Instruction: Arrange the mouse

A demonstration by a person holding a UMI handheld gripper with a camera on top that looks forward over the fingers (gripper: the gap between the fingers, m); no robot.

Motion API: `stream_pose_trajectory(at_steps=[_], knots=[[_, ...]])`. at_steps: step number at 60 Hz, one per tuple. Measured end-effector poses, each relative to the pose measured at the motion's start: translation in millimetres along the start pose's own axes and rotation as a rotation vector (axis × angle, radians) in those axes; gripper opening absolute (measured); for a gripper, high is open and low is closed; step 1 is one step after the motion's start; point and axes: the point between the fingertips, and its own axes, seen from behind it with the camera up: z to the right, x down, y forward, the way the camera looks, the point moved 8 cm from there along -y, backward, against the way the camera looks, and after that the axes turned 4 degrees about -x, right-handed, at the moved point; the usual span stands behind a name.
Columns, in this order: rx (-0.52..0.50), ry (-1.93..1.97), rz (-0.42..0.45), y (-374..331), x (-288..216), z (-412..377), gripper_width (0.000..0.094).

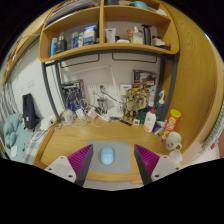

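A pale blue mouse (107,154) lies on a grey mouse mat (113,172) on the wooden desk (60,140). My gripper (113,147) is open. Its two magenta-padded fingers (85,160) stand at either side of the mat. The mouse rests on the mat between them, slightly nearer the left finger, with a gap on each side. Nothing is held.
At the desk's back edge stand cables and small clutter, with a white bottle (150,120) and a yellow-orange tube can (172,122) to the right. A white object (172,142) sits beside the right finger. Shelves (105,48) with bottles hang above.
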Motion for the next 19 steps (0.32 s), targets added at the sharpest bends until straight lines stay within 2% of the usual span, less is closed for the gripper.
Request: stream_pose_trajectory(at_steps=[19], knots=[[-0.044, -0.013, 0.023, -30, 12, 10, 0.0812]])
